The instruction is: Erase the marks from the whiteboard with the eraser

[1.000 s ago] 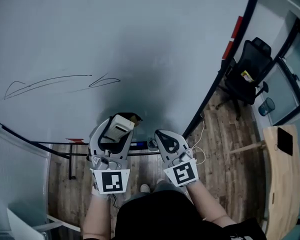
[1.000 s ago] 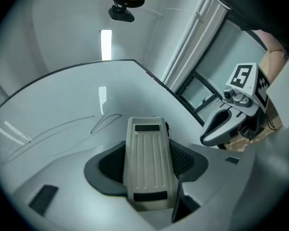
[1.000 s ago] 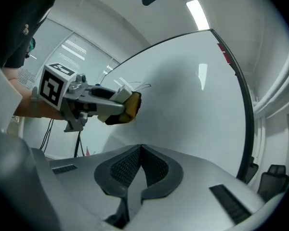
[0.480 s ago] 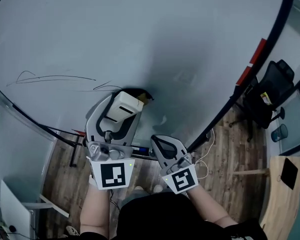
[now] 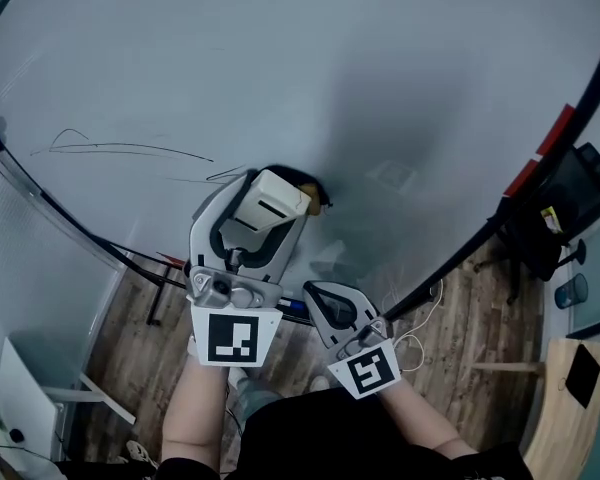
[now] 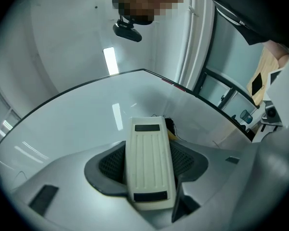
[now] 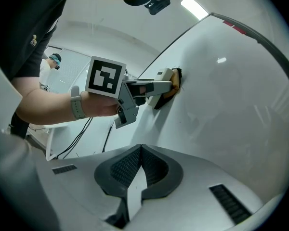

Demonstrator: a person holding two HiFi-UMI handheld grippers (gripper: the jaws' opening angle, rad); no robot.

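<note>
The whiteboard (image 5: 360,78) fills most of the head view, with thin dark pen marks (image 5: 130,149) on its left part. My left gripper (image 5: 277,190) is shut on the cream eraser (image 5: 265,208), whose dark felt end (image 5: 307,182) touches the board just right of the marks. In the left gripper view the eraser (image 6: 149,165) lies lengthwise between the jaws, pointing at the whiteboard (image 6: 77,124). My right gripper (image 5: 332,303) hangs lower, shut and holding nothing. The right gripper view shows its closed jaws and, beyond them, the left gripper (image 7: 156,86) pressing the eraser (image 7: 167,77) to the board.
The board's dark frame carries a red patch (image 5: 545,153) at its right edge. A black office chair (image 5: 575,213) and a wooden table (image 5: 580,388) stand to the right on the wood floor. White cables (image 5: 420,318) trail below the board, and a white object (image 5: 25,408) sits lower left.
My left gripper has carried the eraser up onto the board, closer to the right end of the marks. The right gripper stays low and shut.
</note>
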